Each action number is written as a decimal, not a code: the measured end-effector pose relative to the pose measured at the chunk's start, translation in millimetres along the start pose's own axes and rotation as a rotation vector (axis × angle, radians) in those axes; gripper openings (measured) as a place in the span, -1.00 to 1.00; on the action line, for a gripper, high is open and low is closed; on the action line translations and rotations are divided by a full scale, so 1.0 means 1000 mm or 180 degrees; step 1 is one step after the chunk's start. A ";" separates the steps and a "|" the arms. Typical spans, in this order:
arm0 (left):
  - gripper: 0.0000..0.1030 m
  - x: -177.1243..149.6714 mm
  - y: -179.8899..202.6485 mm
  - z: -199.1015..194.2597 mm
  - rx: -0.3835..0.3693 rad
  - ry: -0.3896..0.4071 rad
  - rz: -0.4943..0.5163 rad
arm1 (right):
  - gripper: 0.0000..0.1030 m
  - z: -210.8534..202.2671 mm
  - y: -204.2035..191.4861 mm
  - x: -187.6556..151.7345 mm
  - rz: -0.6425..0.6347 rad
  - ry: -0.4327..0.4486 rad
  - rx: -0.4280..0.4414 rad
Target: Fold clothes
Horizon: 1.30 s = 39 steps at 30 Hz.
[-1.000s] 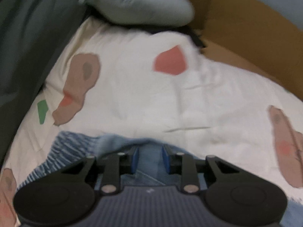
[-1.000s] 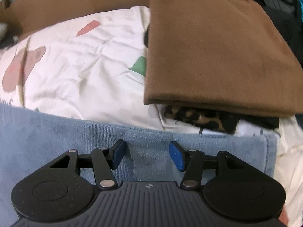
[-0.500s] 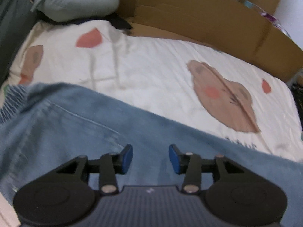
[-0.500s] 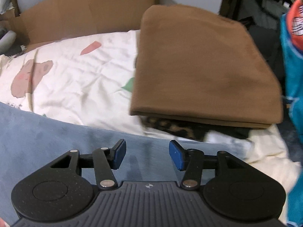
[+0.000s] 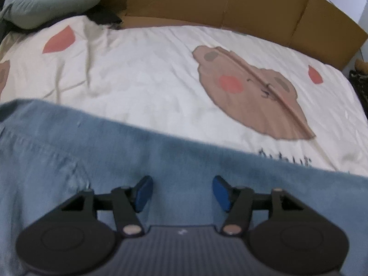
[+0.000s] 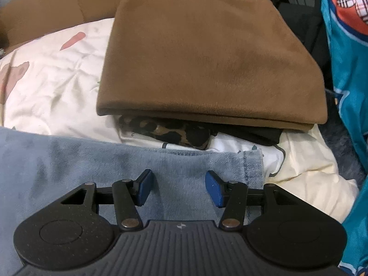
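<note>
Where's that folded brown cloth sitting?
In the right wrist view, the brown cloth tops a small pile on the bedsheet, over a leopard-print piece, just beyond the jeans.

Left gripper (image 5: 181, 193) sits low in the centre of the frame, blue pads spread apart, and those jaws have just been opening with nothing pinched between them, only denim lying beneath. The blue jeans (image 5: 69, 161) stretch across the whole lower half, a stitched seam showing at lower left. Above them, the white bedsheet (image 5: 142, 78) fills the middle, with a brown bear face (image 5: 248, 94) printed at right of centre and a coral patch (image 5: 59, 40) at upper left. A grey pillow (image 5: 53, 2) curls in the top left corner. Cardboard panels (image 5: 230, 2) line the top edge.
</note>
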<state>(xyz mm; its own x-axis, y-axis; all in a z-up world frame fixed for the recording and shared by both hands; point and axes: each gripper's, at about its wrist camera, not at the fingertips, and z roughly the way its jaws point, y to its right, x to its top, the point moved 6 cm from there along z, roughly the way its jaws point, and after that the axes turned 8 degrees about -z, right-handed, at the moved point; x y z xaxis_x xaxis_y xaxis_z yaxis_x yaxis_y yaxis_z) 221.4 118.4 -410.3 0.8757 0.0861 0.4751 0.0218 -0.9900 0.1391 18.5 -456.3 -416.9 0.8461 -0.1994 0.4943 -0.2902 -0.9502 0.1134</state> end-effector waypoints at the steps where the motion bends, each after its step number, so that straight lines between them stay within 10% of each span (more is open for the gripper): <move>1: 0.26 0.003 0.001 0.004 -0.0003 0.0009 0.0005 | 0.10 0.001 0.001 0.001 0.0018 0.0002 0.0008; 13: 0.42 0.024 0.009 0.021 -0.0027 0.0000 0.0099 | 0.12 0.010 0.009 0.005 0.0180 -0.0098 0.0081; 17: 0.18 0.029 0.011 0.015 0.0016 -0.0086 0.0064 | 0.11 0.006 0.018 0.012 0.0305 -0.0217 0.0192; 39: 0.03 0.051 -0.024 -0.154 -0.0009 -0.0155 -0.0299 | 0.08 -0.142 0.071 0.123 0.0296 0.0348 0.0280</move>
<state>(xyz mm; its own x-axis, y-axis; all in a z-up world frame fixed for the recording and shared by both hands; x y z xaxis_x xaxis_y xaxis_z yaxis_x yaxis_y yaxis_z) 191.7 163.7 -255.7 0.8923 0.1730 0.4170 0.1037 -0.9775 0.1836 38.1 -514.2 -225.5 0.7623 -0.2649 0.5905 -0.3207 -0.9471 -0.0109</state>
